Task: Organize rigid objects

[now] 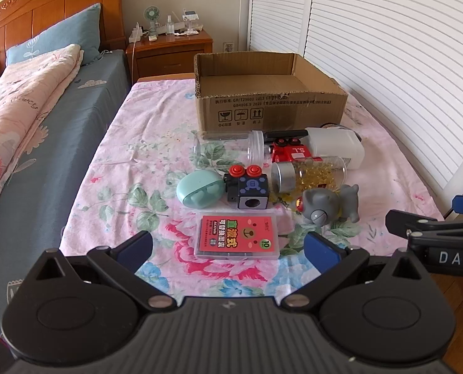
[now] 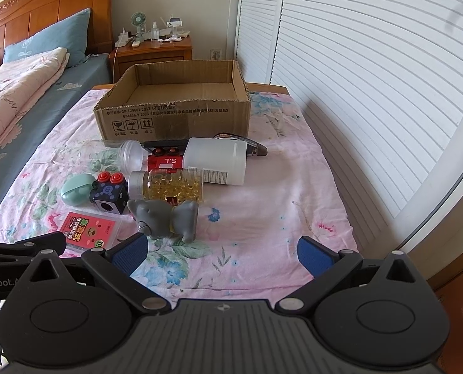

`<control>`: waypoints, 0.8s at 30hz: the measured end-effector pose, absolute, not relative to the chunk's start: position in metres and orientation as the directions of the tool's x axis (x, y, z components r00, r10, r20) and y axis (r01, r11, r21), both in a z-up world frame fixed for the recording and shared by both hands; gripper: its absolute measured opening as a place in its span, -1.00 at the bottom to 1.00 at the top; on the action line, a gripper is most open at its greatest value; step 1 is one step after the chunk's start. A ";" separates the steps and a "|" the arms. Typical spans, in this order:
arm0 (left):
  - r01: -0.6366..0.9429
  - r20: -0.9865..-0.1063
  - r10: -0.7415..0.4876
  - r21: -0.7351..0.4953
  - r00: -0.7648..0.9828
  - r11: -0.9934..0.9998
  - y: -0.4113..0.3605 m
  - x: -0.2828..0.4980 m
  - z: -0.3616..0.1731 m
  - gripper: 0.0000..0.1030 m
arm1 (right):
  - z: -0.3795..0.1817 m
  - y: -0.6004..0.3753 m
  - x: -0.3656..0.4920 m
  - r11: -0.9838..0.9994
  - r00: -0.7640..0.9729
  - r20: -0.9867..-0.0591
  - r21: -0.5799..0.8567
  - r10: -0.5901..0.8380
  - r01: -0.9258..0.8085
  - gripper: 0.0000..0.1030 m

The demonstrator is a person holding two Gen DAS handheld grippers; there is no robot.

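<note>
Left wrist view. Left claw [image 1: 228, 246] spread wide, nothing between the blue pads, pitched down over the floral-sheeted desk [image 1: 144, 162]. Flat red-labelled card case [image 1: 239, 237] directly ahead, nearest of all, almost between the fingertips; rigid clear plastic, thin, long axis running away from the claw. Beyond it: mint egg-shaped case [image 1: 198, 191], smooth; dark cube toy [image 1: 250, 188] with two red buttons; capsule bottle [image 1: 309, 177] on its side, long axis crosswise. Grey elephant figure [image 1: 328, 205] ahead-right. Open cardboard box [image 1: 262, 99] farthest ahead, apparently empty, likely the destination.

Right wrist view. Right claw [image 2: 222, 257] equally wide, empty. Elephant figure [image 2: 166, 218] just ahead-left of the left pad, matte, lumpy. White jug [image 2: 215, 160] lying crosswise farther ahead; clear jar [image 2: 116, 155] left of it. Card case [image 2: 89, 230] far left.

Judgement: left claw nearer the card case; thin profile, edge grip awkward.
</note>
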State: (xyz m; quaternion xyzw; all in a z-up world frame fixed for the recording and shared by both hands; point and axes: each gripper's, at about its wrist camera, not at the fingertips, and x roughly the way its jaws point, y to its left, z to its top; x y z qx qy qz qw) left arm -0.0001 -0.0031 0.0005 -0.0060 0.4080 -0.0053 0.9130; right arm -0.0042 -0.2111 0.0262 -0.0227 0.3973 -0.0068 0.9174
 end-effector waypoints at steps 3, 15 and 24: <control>0.007 -0.744 -0.020 -0.022 0.668 1.000 -0.003 0.001 0.001 0.98 | 0.026 -0.211 -0.004 0.999 0.686 -0.727 -0.048 -0.030 -0.006 1.00; 0.007 -0.745 -0.021 -0.022 0.666 1.000 -0.001 0.002 0.000 0.98 | 0.028 -0.210 -0.003 0.999 0.691 -0.723 -0.048 -0.031 -0.006 1.00; 0.011 -0.746 -0.022 -0.020 0.665 1.000 -0.001 0.004 -0.002 0.98 | 0.028 -0.210 -0.002 0.999 0.692 -0.721 -0.046 -0.029 -0.007 1.00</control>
